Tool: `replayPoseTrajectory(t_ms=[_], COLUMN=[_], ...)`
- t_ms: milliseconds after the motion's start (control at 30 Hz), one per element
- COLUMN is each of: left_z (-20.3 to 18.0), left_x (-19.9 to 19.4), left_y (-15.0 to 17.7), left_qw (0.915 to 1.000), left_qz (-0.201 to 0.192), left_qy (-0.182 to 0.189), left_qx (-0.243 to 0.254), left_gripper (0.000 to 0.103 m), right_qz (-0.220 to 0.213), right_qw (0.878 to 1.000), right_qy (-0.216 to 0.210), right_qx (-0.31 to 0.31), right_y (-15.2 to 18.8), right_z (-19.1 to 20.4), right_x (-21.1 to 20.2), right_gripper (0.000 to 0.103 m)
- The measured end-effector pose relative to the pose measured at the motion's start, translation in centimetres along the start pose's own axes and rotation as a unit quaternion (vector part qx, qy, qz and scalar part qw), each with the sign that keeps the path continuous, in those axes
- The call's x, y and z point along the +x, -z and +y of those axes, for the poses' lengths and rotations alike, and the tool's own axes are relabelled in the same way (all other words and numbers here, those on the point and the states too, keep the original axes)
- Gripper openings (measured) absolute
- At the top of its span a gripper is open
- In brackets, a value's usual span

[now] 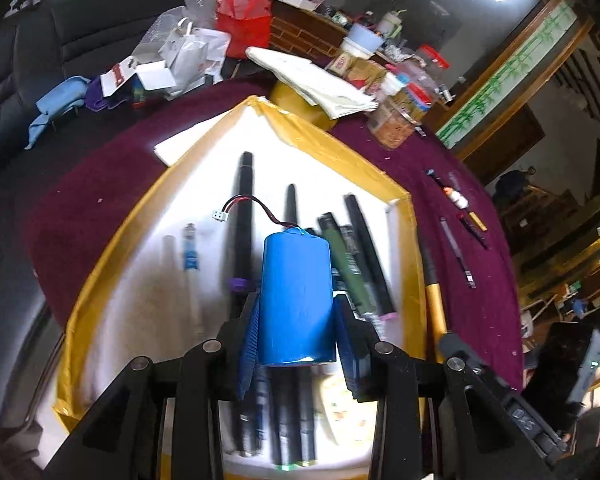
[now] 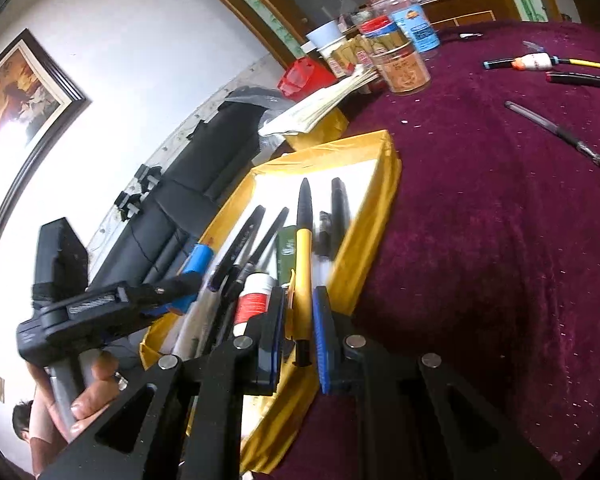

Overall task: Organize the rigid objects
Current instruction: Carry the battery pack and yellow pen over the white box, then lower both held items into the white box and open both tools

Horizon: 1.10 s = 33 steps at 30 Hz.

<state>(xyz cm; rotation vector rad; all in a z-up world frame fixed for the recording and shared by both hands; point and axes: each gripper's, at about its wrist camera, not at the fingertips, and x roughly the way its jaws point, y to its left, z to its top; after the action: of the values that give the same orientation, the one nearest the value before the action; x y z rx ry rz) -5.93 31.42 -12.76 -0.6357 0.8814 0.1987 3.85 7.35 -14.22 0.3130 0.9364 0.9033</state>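
Observation:
My left gripper [image 1: 296, 300] is shut on a blue cylindrical battery pack [image 1: 296, 292] with a red-and-black lead and a white plug [image 1: 219, 214]. It hangs over a yellow-rimmed, white-lined tray [image 1: 332, 140] holding several dark pens [image 1: 242, 216]. My right gripper [image 2: 300, 300] is shut on a yellow-and-black pen [image 2: 304, 264] at the tray's [image 2: 376, 208] near right rim. That pen [image 1: 434, 288] shows in the left wrist view beside the tray. In the right wrist view the left gripper [image 2: 172, 292] carries the battery [image 2: 198, 258].
Loose pens [image 2: 552, 132] and a small white bottle [image 2: 536, 62] lie on the maroon cloth [image 2: 480, 260] right of the tray. Jars [image 2: 404, 68], a paper stack [image 1: 320, 80] and a red bag [image 1: 242, 20] crowd the far side. A hand [image 2: 96, 384] grips the left handle.

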Motion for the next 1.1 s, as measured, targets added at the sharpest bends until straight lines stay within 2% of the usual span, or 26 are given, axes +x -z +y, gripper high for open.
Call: replayPoseTrajectory(t_ms=[200, 333, 400, 533, 600, 633, 667, 700, 767, 933, 1100], left_z=[1.9, 2.8, 2.8, 2.0, 1.8, 1.7, 1.7, 1.8, 1.7, -1.2, -5.3], left_x=[0.2, 0.8, 1.6, 2.6, 2.6, 2.5, 2.4, 2.2, 1.6, -0.4, -1.8], left_y=[-1.0, -1.8, -2.0, -2.1, -2.1, -2.0, -1.7, -1.5, -0.7, 1.0, 2.4], left_qw=[0.9997, 0.9986, 0.9985, 0.9968, 0.9964, 0.9961, 0.9958, 0.9958, 0.9948, 0.9935, 0.9933], left_qz=[0.002, 0.008, 0.019, 0.026, 0.027, 0.025, 0.021, 0.017, 0.005, -0.025, -0.048], left_qy=[-0.021, -0.052, -0.052, -0.074, -0.079, -0.083, -0.086, -0.088, -0.099, -0.096, -0.059], left_qx=[-0.009, -0.010, -0.003, 0.014, 0.015, 0.019, 0.023, 0.022, 0.024, 0.055, 0.087], left_gripper=[0.037, 0.037, 0.037, 0.037, 0.038, 0.041, 0.049, 0.060, 0.064, 0.073, 0.083], right_qz=[0.031, 0.041, 0.048, 0.046, 0.050, 0.051, 0.052, 0.049, 0.034, -0.002, -0.012], right_qw=[0.999, 0.997, 0.996, 0.994, 0.994, 0.994, 0.995, 0.996, 0.997, 0.998, 1.000], right_qy=[0.012, 0.045, 0.052, 0.072, 0.075, 0.071, 0.067, 0.054, 0.037, 0.014, 0.007], right_qx=[-0.038, -0.057, -0.052, -0.064, -0.066, -0.064, -0.061, -0.059, -0.064, -0.055, -0.007], right_y=[-1.0, -1.9, -2.0, -2.2, -2.2, -2.2, -2.2, -2.1, -1.8, -1.8, -1.5], right_z=[1.9, 2.3, 2.1, 2.4, 2.6, 2.6, 2.7, 2.8, 3.2, 2.4, -0.5], right_x=[3.0, 5.4, 6.4, 6.9, 6.8, 6.7, 6.4, 5.9, 4.4, 0.1, -2.8], right_gripper=[0.013, 0.013, 0.014, 0.014, 0.017, 0.024, 0.038, 0.045, 0.057, 0.063, 0.064])
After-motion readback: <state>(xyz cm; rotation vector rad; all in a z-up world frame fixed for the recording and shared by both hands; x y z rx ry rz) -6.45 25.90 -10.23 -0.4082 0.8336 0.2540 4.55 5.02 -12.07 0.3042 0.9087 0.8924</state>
